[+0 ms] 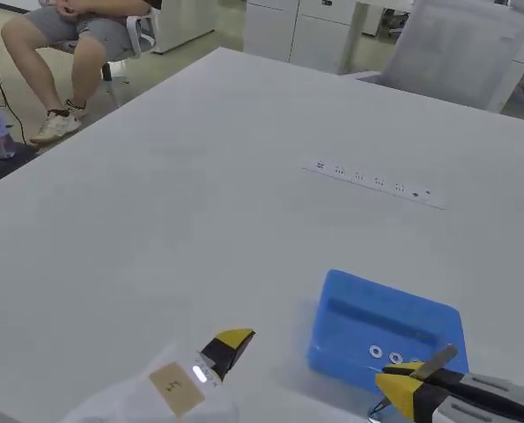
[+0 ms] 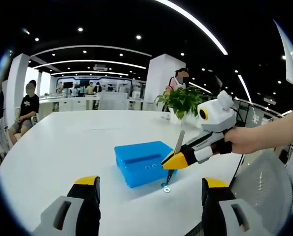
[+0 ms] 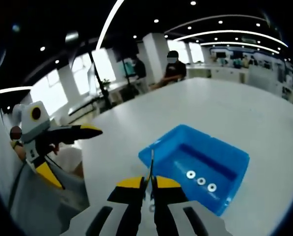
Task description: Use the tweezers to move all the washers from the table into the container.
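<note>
While the left gripper [image 2: 150, 182] hangs low over the worktop [image 1: 200, 194] with its jaws spread wide and nothing between them, the right gripper [image 3: 150, 181] is clamped tight on the tweezers [image 3: 151, 164] — a thin metal pair pinched between its yellow tips.

In the left gripper view the tweezers angle down toward a single washer [image 2: 166, 189] lying on the worktop just in front of the container's near wall. I honestly can't tell whether the points touch it.

The container [image 2: 141, 162] is a shallow blue open tray, sitting right beside the right gripper. In the head view the left gripper is off to its left, clearly apart from it. Inside the tray there are three washers [image 3: 201, 181] in a short row on the floor, close together.

Farther out on the worktop there's a socket strip [image 1: 373, 182] set flush into the surface, well past the container. At the far edge a potted plant [image 2: 180, 101] stands — and beyond the worktop's corner a person [image 1: 77, 35] sits on a chair, with a grey office chair [image 1: 464, 44] on the other side.
</note>
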Motion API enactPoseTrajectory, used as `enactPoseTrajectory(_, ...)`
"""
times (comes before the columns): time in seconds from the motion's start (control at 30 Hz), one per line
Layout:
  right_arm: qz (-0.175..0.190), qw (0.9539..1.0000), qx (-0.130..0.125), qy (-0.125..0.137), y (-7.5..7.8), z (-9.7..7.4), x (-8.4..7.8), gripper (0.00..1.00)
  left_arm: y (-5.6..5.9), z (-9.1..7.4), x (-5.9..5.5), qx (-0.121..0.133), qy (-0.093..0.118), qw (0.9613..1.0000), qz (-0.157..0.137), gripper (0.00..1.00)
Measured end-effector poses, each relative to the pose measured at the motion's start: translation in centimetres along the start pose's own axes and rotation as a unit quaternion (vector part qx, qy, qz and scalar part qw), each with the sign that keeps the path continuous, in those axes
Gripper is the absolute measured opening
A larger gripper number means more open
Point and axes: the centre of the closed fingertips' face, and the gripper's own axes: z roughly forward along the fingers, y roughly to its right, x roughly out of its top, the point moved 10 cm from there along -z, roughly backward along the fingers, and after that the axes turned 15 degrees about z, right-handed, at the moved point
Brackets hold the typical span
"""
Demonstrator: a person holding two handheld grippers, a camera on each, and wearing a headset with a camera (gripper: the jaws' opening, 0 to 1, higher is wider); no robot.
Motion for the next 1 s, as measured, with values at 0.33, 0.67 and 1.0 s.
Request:
enactPoseTrajectory(0.33,0.003,0.9999,-0.001,-0.014,0.5,0.5,-1.3,0.04,0.0,0.0,0.0,-0.001,-0.003,1.0000,0.001,0.86)
enactPoseTrajectory(0.67,-0.002,1.0000,-0.009,-0.004,0.8,0.7,-1.7,0.04,0.0,-0.1,0.0,-0.001,-0.003,1.0000,0.001,0.85)
enactPoseTrajectory(1.0,-0.076,0.9969,-0.003,-0.018,-0.7,0.7,-2.3,0.05,0.1,-0.1,0.0,-0.002,-0.004,1.0000,0.001,0.85)
